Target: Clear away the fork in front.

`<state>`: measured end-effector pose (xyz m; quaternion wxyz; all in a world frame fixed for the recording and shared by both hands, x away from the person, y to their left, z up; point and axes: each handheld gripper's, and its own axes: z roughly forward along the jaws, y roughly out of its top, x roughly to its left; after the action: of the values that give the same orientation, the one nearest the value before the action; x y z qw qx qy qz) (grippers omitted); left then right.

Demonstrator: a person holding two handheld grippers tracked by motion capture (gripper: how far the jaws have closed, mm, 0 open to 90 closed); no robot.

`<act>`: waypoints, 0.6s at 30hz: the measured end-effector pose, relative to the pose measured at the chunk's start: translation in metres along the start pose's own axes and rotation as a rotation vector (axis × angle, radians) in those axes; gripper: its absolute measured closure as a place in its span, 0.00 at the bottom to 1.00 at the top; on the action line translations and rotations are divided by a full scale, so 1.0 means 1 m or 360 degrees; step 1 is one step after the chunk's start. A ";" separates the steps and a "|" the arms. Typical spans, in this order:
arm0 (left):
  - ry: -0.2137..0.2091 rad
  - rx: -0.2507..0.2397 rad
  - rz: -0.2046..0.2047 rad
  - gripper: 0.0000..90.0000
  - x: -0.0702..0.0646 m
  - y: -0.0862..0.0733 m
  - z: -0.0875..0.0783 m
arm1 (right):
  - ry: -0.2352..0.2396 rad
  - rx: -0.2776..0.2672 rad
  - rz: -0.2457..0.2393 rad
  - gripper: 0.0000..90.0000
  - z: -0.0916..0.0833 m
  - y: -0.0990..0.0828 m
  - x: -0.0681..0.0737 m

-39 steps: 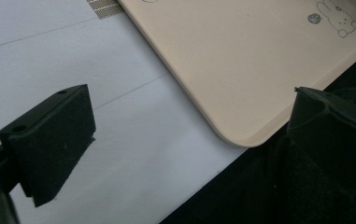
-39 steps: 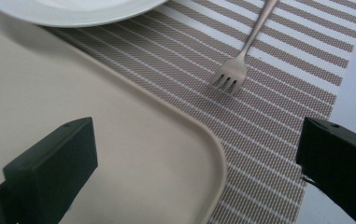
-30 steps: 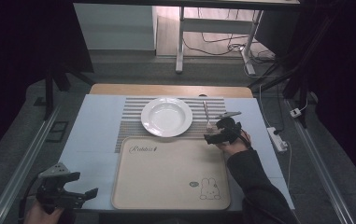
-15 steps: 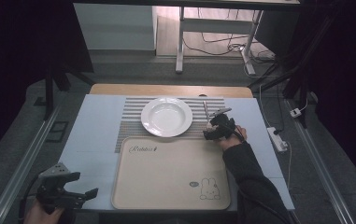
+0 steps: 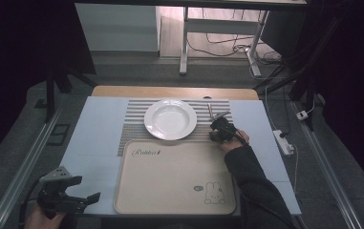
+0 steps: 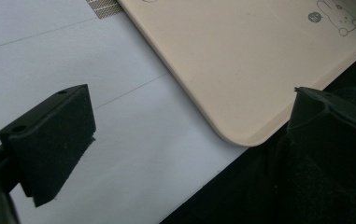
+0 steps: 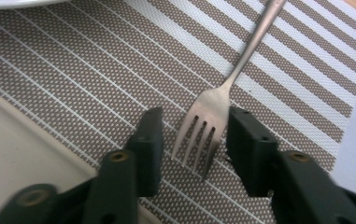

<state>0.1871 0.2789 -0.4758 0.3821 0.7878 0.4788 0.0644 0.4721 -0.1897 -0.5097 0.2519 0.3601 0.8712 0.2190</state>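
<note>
Surface: striped mat beside our tray | fork flat on mat, tines between right claw jaws, just closing, not yet clamped | left claw apart, idle.

A dim room surrounds the lit table; beyond it stand a metal-legged desk frame, loose floor cables and grey flooring
</note>
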 end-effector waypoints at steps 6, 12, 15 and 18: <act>-0.0001 0.0001 0.0002 0.02 0.000 0.000 0.000 | -0.0028 0.0017 -0.0018 0.79 -0.002 0.000 0.000; 0.0002 0.0004 0.0004 0.02 0.000 0.000 0.000 | -0.0053 0.0021 -0.0003 0.85 -0.005 0.000 -0.002; 0.0003 0.0005 0.0005 0.02 0.000 0.000 0.000 | -0.0069 0.0011 0.0009 0.94 -0.007 0.000 -0.002; 0.0003 0.0004 0.0005 0.02 0.000 0.000 0.000 | -0.0067 0.0017 0.0035 0.98 -0.007 -0.001 -0.004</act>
<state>0.1871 0.2786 -0.4757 0.3807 0.7890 0.4779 0.0652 0.4700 -0.1946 -0.5036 0.2657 0.3756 0.8628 0.2095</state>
